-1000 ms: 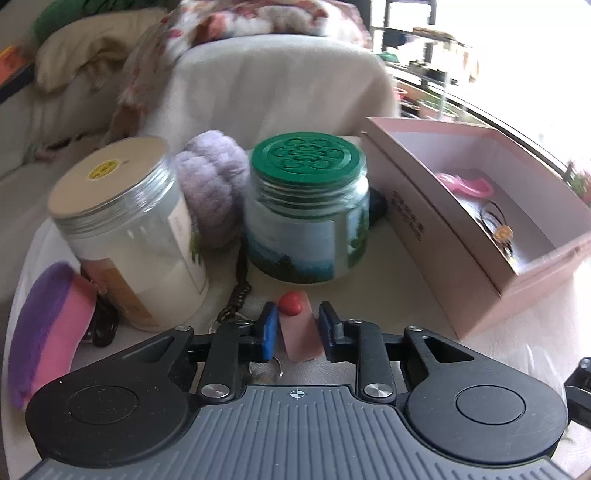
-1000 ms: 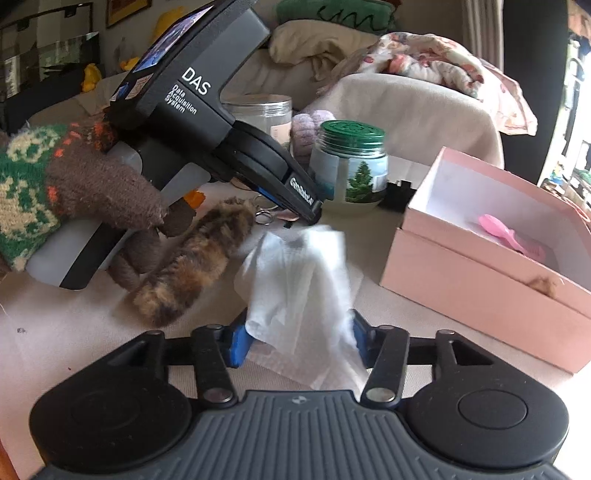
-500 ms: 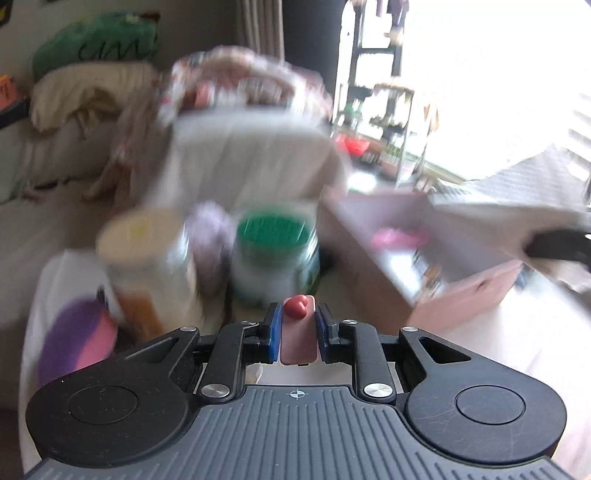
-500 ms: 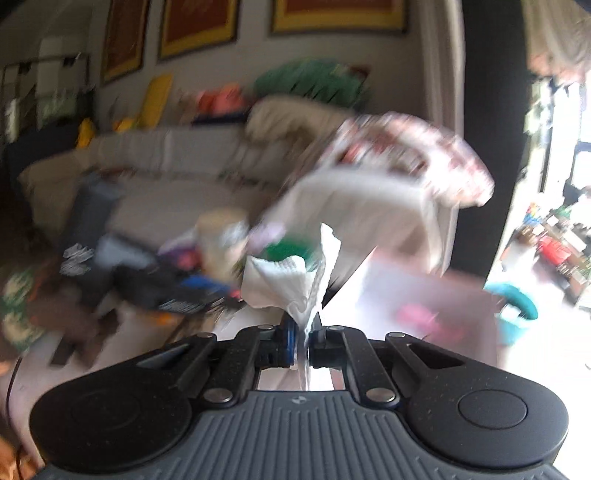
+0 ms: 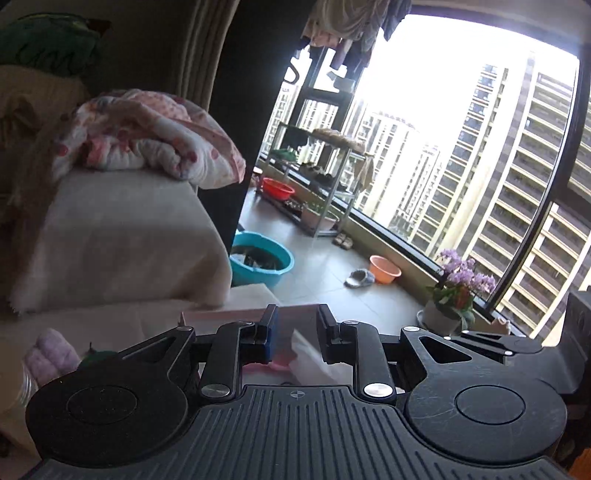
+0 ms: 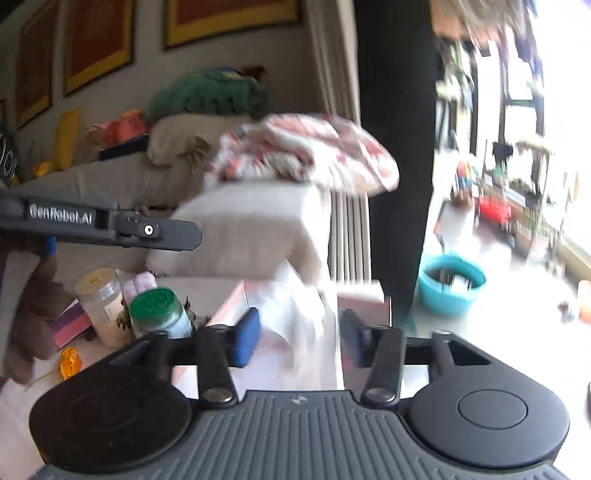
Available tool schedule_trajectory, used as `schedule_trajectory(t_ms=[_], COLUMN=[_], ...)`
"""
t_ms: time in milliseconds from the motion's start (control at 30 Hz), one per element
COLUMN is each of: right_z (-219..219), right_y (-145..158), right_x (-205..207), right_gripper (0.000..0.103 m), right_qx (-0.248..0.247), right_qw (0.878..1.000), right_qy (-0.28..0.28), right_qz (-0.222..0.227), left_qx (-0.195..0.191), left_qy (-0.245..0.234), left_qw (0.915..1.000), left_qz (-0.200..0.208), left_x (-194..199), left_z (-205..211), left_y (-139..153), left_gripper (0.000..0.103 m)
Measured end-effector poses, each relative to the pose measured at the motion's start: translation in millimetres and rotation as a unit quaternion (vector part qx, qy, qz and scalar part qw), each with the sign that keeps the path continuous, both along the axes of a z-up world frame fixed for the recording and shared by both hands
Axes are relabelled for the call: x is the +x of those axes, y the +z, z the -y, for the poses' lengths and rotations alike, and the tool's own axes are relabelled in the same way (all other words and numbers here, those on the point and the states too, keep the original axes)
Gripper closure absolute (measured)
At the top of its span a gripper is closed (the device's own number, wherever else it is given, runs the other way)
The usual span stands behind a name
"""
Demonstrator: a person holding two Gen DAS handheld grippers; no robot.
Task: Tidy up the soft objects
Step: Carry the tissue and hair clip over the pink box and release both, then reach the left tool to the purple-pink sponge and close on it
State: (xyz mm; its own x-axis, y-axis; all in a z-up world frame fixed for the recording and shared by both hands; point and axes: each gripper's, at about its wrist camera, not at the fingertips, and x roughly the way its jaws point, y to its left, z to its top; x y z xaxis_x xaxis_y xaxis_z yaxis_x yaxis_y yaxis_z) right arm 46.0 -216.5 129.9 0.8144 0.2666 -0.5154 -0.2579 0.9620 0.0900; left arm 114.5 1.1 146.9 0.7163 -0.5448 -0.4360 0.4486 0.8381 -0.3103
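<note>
The right gripper (image 6: 297,334) has just been opening; its jaws stand spread with the white tissue (image 6: 310,325) loose between them, above the pink box (image 6: 364,295). The left gripper (image 5: 293,334) shows a narrow gap with nothing clearly pinched. A green-lidded jar (image 6: 157,308) stands to the far left

Quilt (image 5: 155,140): white, pink and red floral print. Sofa cover (image 5: 118,236): plain beige. Basins: one teal (image 5: 264,264), one orange (image 5: 385,268), one red (image 5: 277,188). Orchid (image 5: 467,277): purple blooms. Jar lid (image 6: 157,301): green. Tissue (image 6: 310,325): white. Box (image 6: 364,295): pink. Cushion (image 6: 210,94): green. Picture frames (image 6: 229,16): yellow borders around orange-red.
</note>
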Motion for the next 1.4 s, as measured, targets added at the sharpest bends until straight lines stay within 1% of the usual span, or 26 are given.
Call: schedule_trajectory(t_ms=[100,167,233,300,367,433,467,533,567,633,667,767,900,967,1100,1167,1200,1233,1333,1367,1400], right_z=[-1,-4,-12,-23,-41,-60,-68,-84,-90,-107,-114,-137,-157,-163,-164,-163,-162,-160,-156,-155,-154], right_y=[-9,-10,-10,-7,-6,-4,-4,-4,-4,-7,-9,-19,-35,-43,-55,-59,-61,-63,-68,-70,-72], right_x=[-4,-6,-9,-10,-16,-25,-29,-39,-44,-50,-51,-51,-55,-57,-56,-57,-57,-57,-58,-58,-58], right_gripper=[0.052,0.052,0.050,0.046,0.046,0.046,0.045,0.043,0.042,0.038,0.038,0.038,0.038,0.038,0.038,0.038,0.038,0.038,0.038,0.038,0.038], right_qx=[-0.002,0.002,0.007,0.008,0.004,0.000,0.000,0.000,-0.002,-0.022,-0.033,-0.052,-0.068,-0.074,-0.077,-0.075,-0.074,-0.072,-0.070,-0.071,-0.074], right_qw=[1.000,1.000,1.000,0.999,0.999,0.997,0.997,0.996,0.996,0.996,0.995,0.988,0.984,0.982,0.980,0.980,0.980,0.980,0.981,0.980,0.980], right_qy=[-0.012,-0.011,0.004,0.026,0.049,0.074,0.083,0.087,0.082,0.077,0.089,0.144,0.166,0.173,0.180,0.180,0.179,0.178,0.175,0.175,0.176], right_qz=[-0.014,-0.015,-0.015,-0.017,-0.018,-0.015,-0.011,0.007,0.019,0.036,0.036,0.008,-0.010,-0.019,-0.039,-0.045,-0.049,-0.052,-0.056,-0.056,-0.056], left_qx=[0.015,0.022,0.038,0.063,0.078,0.074,0.063,0.039,0.035,0.044,0.052,0.072,0.093,0.091,0.051,0.042,0.049,0.064,0.122,0.143,0.165], left_qy=[0.009,0.017,0.031,0.048,0.057,0.051,0.049,0.057,0.068,0.100,0.118,0.164,0.211,0.220,0.224,0.227,0.228,0.227,0.197,0.182,0.174], left_qw=[0.9998,0.9996,0.9988,0.9968,0.9953,0.9957,0.9961,0.9955,0.9947,0.9917,0.9895,0.9819,0.9722,0.9707,0.9723,0.9721,0.9717,0.9712,0.9720,0.9716,0.9702], left_qz=[-0.001,0.000,0.004,0.008,-0.002,-0.024,-0.038,-0.064,-0.069,-0.068,-0.065,-0.061,-0.038,-0.034,-0.041,-0.040,-0.036,-0.032,-0.042,-0.050,-0.036], left_x=[-11,-23,-38,-52,-62,-72,-77,-88,-94,-106,-111,-119,-121,-116,-89,-72,-65,-61,-47,-43,-45], left_z=[-14,-33,-52,-71,-89,-108,-120,-147,-160,-183,-194,-227,-258,-266,-276,-278,-276,-269,-247,-239,-232], left_y=[-13,-23,-31,-36,-44,-52,-58,-69,-73,-78,-79,-80,-78,-77,-77,-77,-78,-80,-96,-102,-107], left_gripper=[0.078,0.078,0.078,0.078,0.078,0.078,0.078,0.078,0.078,0.078,0.078,0.078,0.078,0.078,0.078,0.078,0.078,0.078,0.078,0.076,0.072])
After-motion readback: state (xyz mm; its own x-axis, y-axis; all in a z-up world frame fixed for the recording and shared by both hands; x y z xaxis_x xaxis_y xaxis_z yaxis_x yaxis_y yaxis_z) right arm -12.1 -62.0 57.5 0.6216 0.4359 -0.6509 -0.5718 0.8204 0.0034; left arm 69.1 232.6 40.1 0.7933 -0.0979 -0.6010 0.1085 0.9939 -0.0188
